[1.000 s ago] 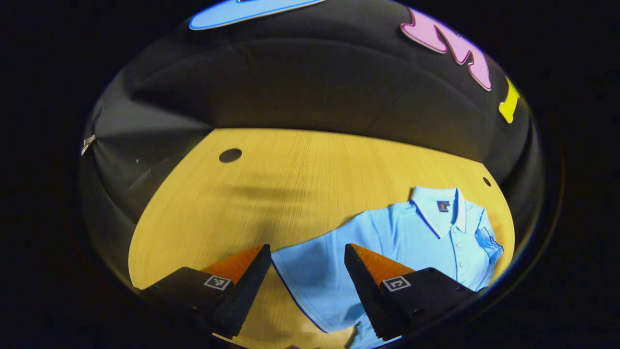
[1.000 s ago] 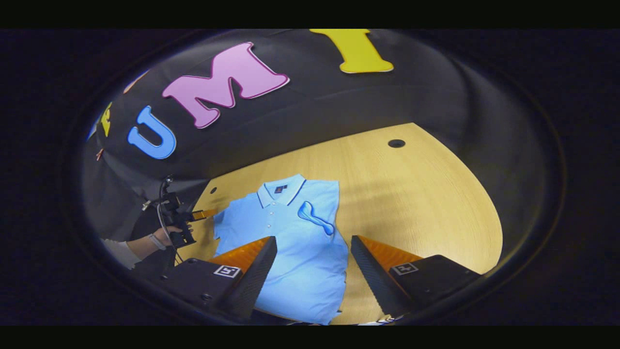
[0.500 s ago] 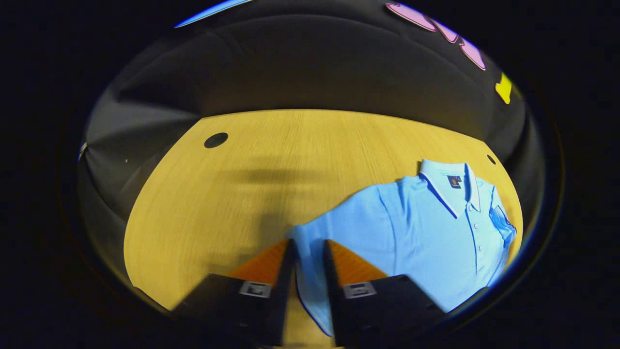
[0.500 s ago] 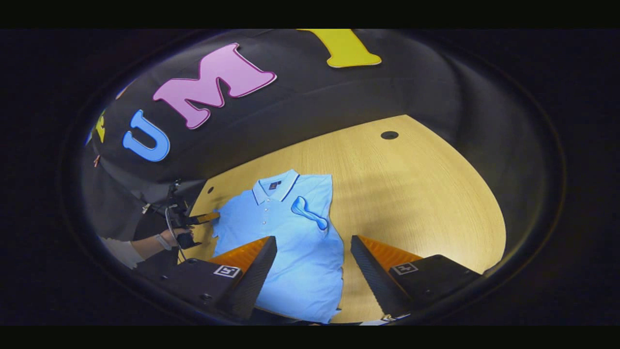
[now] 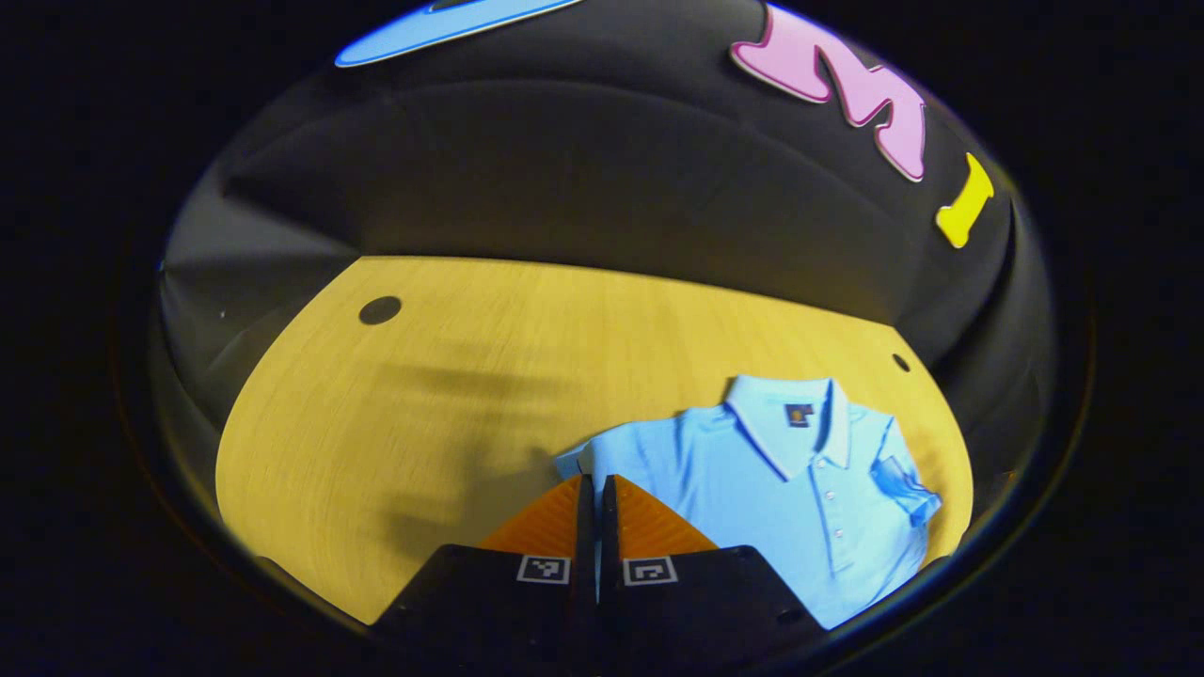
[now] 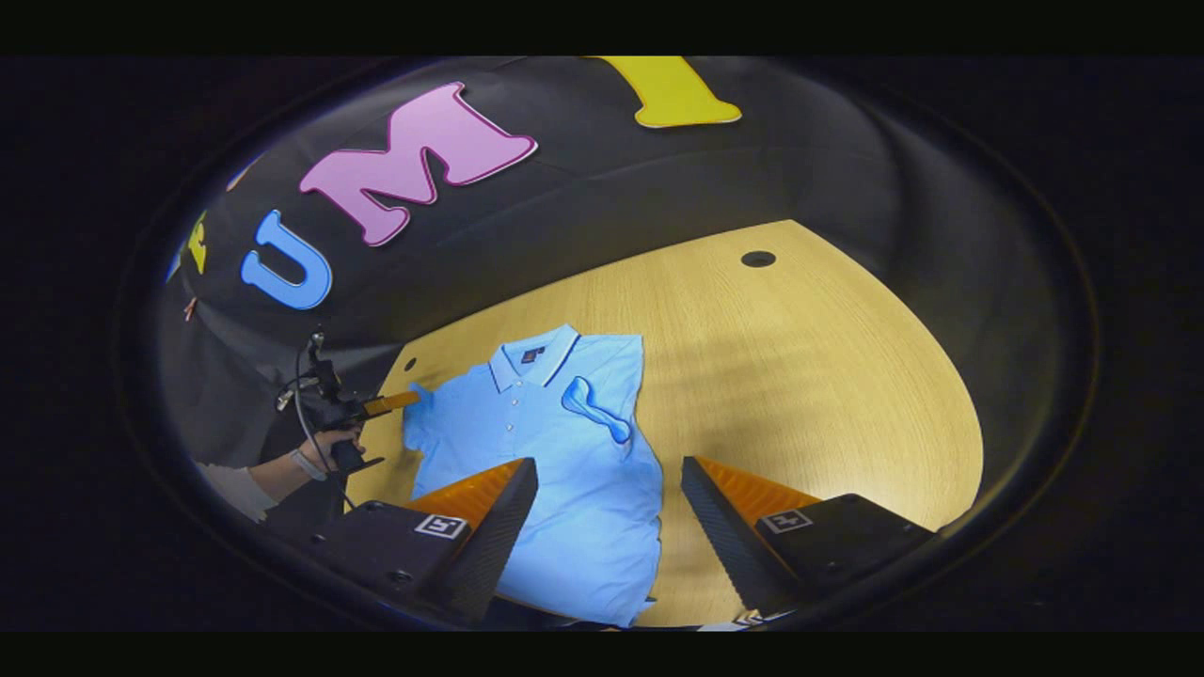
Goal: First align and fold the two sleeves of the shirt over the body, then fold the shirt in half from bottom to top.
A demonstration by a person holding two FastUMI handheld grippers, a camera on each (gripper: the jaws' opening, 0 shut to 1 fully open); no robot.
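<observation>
As laid out on the wooden surface [image 5: 423, 404]: one light-blue polo shirt [image 5: 752, 470], front up, collar [image 5: 785, 423] toward the booth wall, hem toward the holder. Flat over most of the body, button placket showing.

Folded sleeve [image 6: 594, 411]: turned in over the chest on the side nearer the right tongs [image 6: 609, 463], leaving that edge of the body straight.

Outstretched sleeve [image 5: 576, 461]: projecting from the opposite shoulder, its tip apparently raised a little off the surface; hard to confirm through the fisheye.

Left tongs [image 5: 595, 481]: pressed together, pinching the cuff edge of the outstretched sleeve. Seen also in the right gripper view, held by a hand [image 6: 329, 449] at the shirt's side.

Right tongs: spread wide, gripping nothing, hovering above the lower body of the shirt.

Handling, as judged: light, soft knit. Limp throughout, with a little body only at the collar. Drapes and creases wherever lifted. Likely to drag the whole garment along if pulled sideways instead of lifted and carried over. Not fragile.

Where to take hold: cuff edge for a sleeve, as at present. The two hem corners for the bottom-to-top fold, one per tongs, pinching front and back layers together.

Stage, as judged: one sleeve over the body, the other in the grip, hem lying unfolded.
</observation>
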